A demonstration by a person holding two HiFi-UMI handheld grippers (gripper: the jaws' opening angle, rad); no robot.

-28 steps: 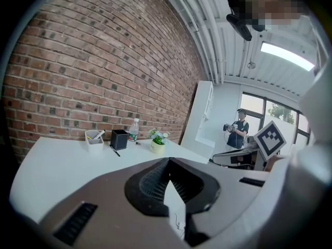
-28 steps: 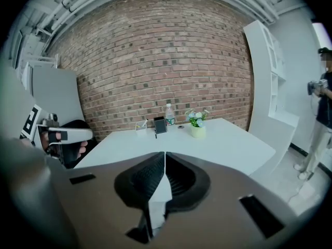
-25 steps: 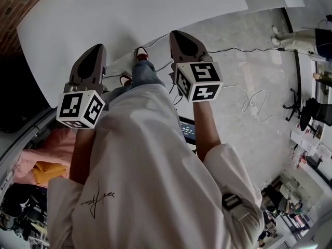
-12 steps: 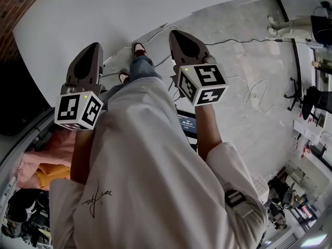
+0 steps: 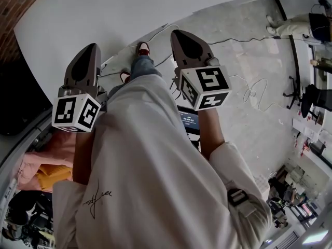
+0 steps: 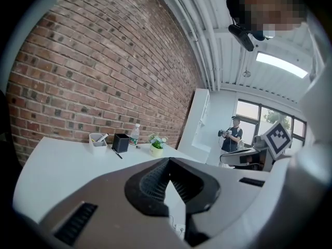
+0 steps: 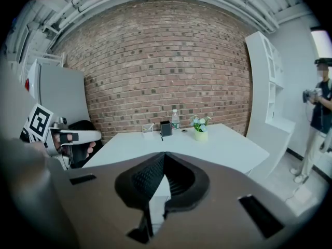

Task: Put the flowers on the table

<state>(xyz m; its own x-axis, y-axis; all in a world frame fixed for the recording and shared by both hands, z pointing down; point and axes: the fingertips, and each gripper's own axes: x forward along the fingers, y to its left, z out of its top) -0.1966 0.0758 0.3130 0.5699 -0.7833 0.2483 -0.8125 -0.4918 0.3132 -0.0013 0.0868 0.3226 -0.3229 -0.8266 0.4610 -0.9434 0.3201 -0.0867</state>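
A small pot of flowers (image 7: pixel 199 127) stands on the far part of the white table (image 7: pixel 223 149), near the brick wall; the left gripper view shows the same flowers (image 6: pixel 156 145). The head view does not show them, only the table (image 5: pixel 104 9) ahead of me. My left gripper (image 5: pixel 88 46) and right gripper (image 5: pixel 179 33) are held side by side at waist height, short of the table's near edge. Both are shut and hold nothing, as their own views show for the left gripper (image 6: pixel 167 162) and the right gripper (image 7: pixel 164 155).
Beside the flowers stand a black holder (image 7: pixel 166 128), a water bottle (image 7: pixel 175 119) and a white tub (image 7: pixel 148 129). A tall white shelf (image 7: pixel 270 87) rises at the right, with a person (image 7: pixel 321 102) beyond it. Cables (image 5: pixel 249 95) trail over the floor.
Both grippers have shifted only slightly and stay shut. The right gripper's marker cube has drifted a little to the right.
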